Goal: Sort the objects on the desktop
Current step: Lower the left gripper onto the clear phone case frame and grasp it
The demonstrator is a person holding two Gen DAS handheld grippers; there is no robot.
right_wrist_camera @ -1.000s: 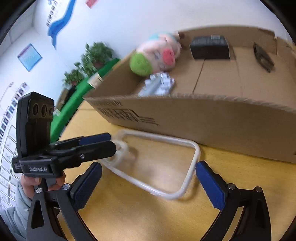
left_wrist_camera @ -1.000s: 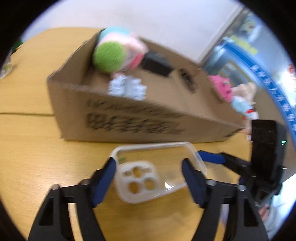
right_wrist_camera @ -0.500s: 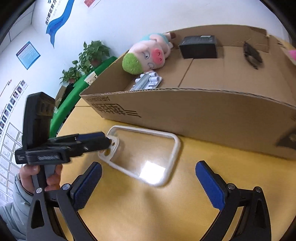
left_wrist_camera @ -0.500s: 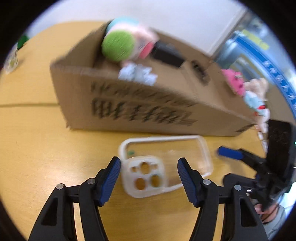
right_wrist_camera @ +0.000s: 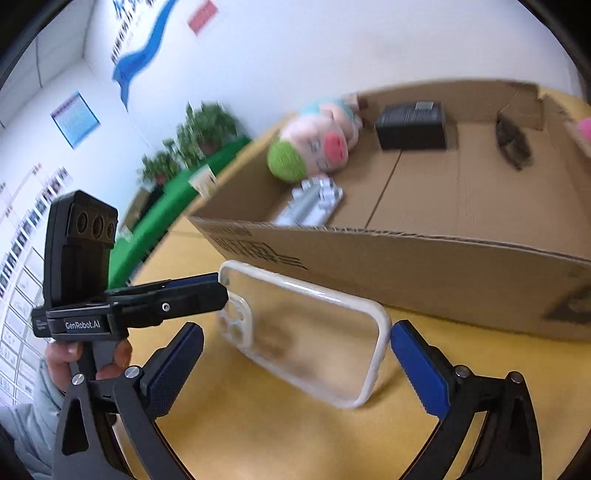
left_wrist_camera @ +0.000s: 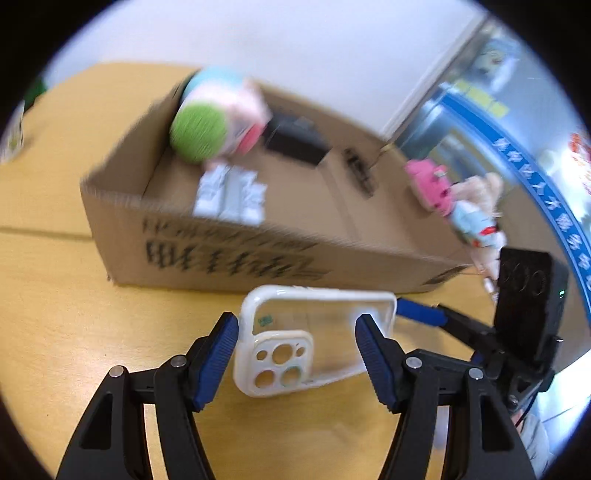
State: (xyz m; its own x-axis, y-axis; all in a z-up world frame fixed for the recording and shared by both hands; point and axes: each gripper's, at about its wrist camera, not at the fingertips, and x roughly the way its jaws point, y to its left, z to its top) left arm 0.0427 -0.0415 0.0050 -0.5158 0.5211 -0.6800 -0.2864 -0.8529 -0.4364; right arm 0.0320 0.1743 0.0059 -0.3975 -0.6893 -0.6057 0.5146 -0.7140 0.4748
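A bright room with a big yellow table

The table (right_wrist_camera: 280,435) is made of yellow wood, and a thin line (left_wrist_camera: 40,233) runs across its top. The wall (right_wrist_camera: 332,48) behind it is white and plain. On one side it has a blue wavy shape (right_wrist_camera: 147,55), a small red sign (right_wrist_camera: 202,15) and a blue poster (right_wrist_camera: 75,119). Green plants (right_wrist_camera: 199,136) stand by something low and green (right_wrist_camera: 173,206). On the other side a blue stripe (left_wrist_camera: 532,177) with white letters curves along shiny glass
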